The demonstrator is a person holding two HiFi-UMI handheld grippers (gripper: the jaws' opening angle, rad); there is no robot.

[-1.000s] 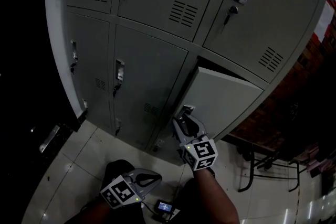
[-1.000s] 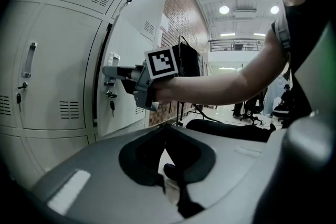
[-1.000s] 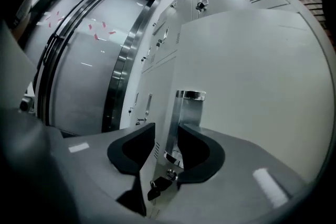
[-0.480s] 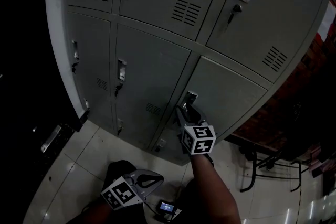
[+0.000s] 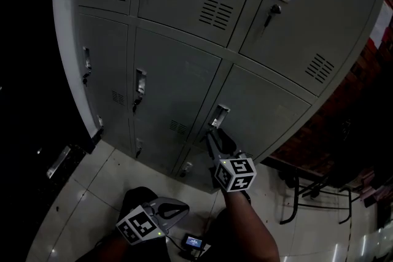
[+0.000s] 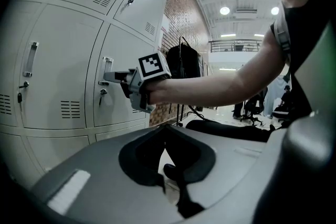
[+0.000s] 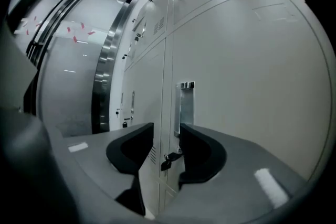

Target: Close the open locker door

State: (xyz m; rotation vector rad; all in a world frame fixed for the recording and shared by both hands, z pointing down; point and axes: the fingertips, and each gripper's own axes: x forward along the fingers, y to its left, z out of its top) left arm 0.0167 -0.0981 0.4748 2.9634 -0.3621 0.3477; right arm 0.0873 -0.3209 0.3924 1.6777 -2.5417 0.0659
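While the locker door (image 5: 264, 110) is seen shut flush, its handle (image 5: 219, 115) is faced by the right tongs (image 5: 215, 135), held just short of it. Jaws are spread and opening, with nothing pinched. The right forearm (image 5: 245, 227) is stretched toward the handle. The left tongs (image 5: 178, 210) are held well below the handle, jaws pressed together.

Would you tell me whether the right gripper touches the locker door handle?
Cannot tell: in the right gripper view, the right gripper, jaws opening and empty, overlaps the handle; no clear gap or contact.
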